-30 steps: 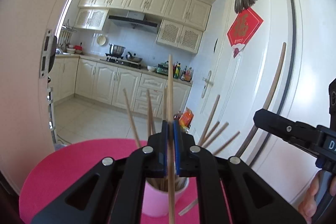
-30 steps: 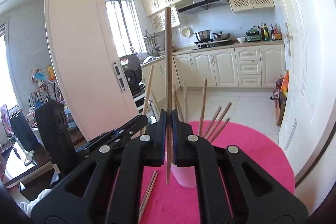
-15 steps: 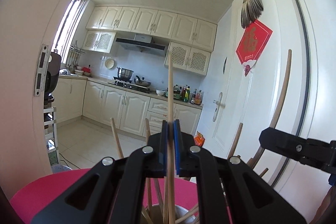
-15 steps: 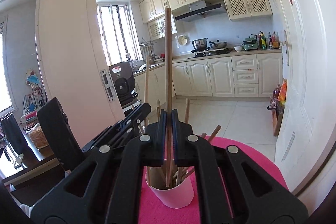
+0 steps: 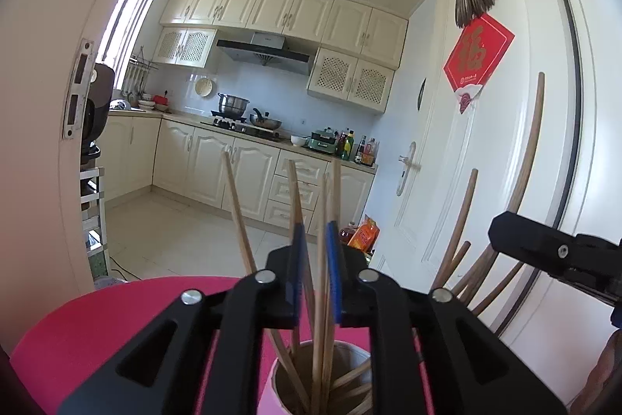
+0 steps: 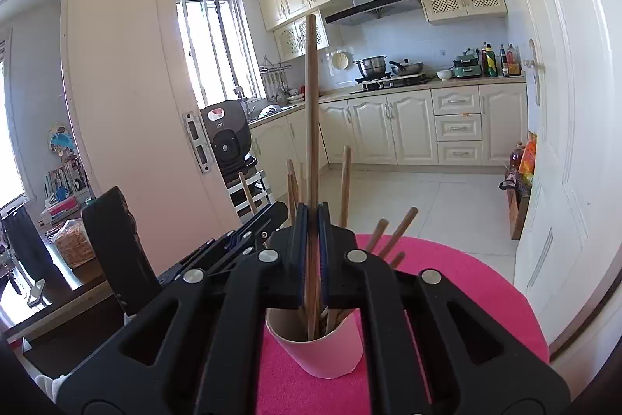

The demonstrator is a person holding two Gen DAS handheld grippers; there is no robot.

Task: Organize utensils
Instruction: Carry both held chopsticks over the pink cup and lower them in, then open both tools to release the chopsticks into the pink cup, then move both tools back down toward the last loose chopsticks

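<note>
Chopsticks going into the pink cup on the pink-topped bench

Left wrist view: the left gripper [image 5: 314, 259] has just been opening; its blue pads stand a little apart with a thin chopstick [image 5: 321, 282] loose between them (blurred, not pinched), its lower end down in the pink cup [image 5: 272, 389]. More chopsticks lean in the cup, which stands on the bench [image 5: 109, 321] close under the gripper. The right gripper's black arm shows at the right edge.

Right wrist view: the right gripper [image 6: 310, 247] is pressed together on a darker upright chopstick [image 6: 311, 96], whose lower tip reaches inside the pink cup [image 6: 322, 352]. Other chopsticks fan out of the cup. The left gripper [image 6: 248, 232] sits just beside it, to the left.
</note>
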